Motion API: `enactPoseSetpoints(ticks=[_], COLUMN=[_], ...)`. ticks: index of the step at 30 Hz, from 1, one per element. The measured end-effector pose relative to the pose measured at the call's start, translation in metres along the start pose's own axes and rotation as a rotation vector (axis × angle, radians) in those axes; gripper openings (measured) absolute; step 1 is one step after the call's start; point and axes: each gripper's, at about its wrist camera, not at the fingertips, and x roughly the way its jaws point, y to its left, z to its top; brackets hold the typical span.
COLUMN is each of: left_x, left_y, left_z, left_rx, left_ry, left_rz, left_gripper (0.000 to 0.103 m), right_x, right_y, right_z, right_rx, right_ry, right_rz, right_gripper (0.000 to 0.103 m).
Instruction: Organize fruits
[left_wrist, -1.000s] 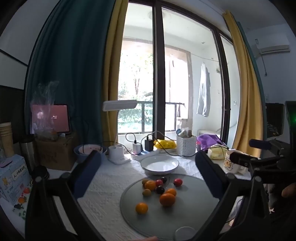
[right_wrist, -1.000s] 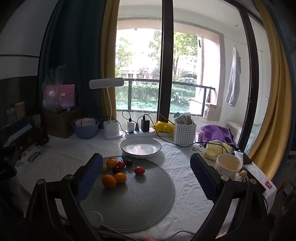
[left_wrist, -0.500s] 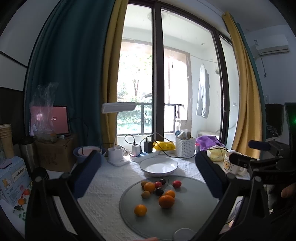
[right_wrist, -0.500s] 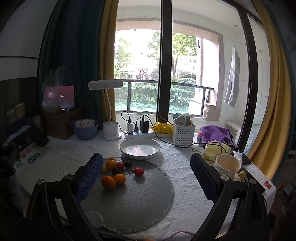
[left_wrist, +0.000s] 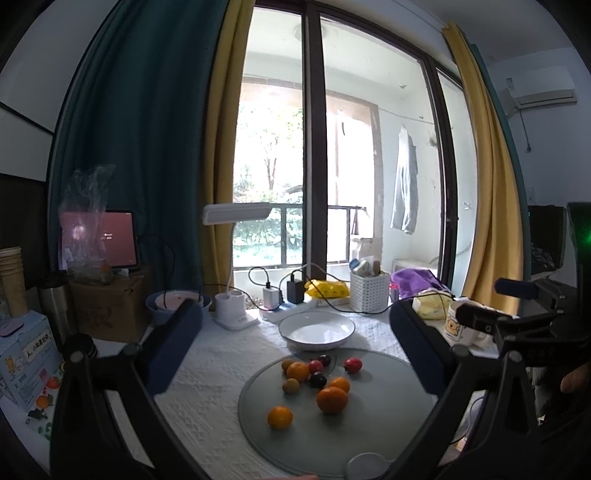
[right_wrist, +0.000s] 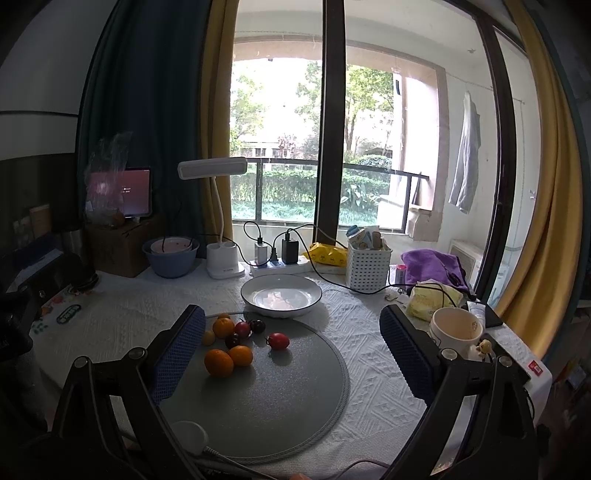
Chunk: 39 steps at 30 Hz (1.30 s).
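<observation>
Broadly, the bench under its white textured cloth carries everything, and on it lies the round grey speckled mat with a white shallow plate with a dark rim just beyond its far edge, bare inside. All the fruit sits on the far left part of the mat, none on the plate. Biggest are the round orange citrus fruits — one lies apart toward the near side in the left view. They look firm and light, with a slightly waxy peel, so a hold across the widest middle should serve; being round, they may roll if nudged. Smaller are the red cherry tomato, alone to the right of the cluster, the dark cherries and a small yellowish-brown fruit; these are soft-skinned and slick, likely to bruise or squirt out — a gentle, centred pinch seems wise.

The left hand-held gripper hangs above the mat, fingers spread wide, holding and touching nothing. The right hand-held gripper is likewise spread wide and empty
</observation>
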Motion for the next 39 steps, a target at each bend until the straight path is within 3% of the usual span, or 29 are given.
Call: enactPoseSetpoints(ticks=[39], left_x=[-0.0027], left_y=[0.0], left_z=[-0.0008], left_rx=[0.005], left_ry=[-0.012], left_rz=[0.002], left_gripper=[0.102], right_x=[-0.002], right_y=[-0.0006], right_z=[0.0007], right_rx=[-0.001], right_ry=[-0.003], right_rz=[-0.004], right_gripper=[0.097])
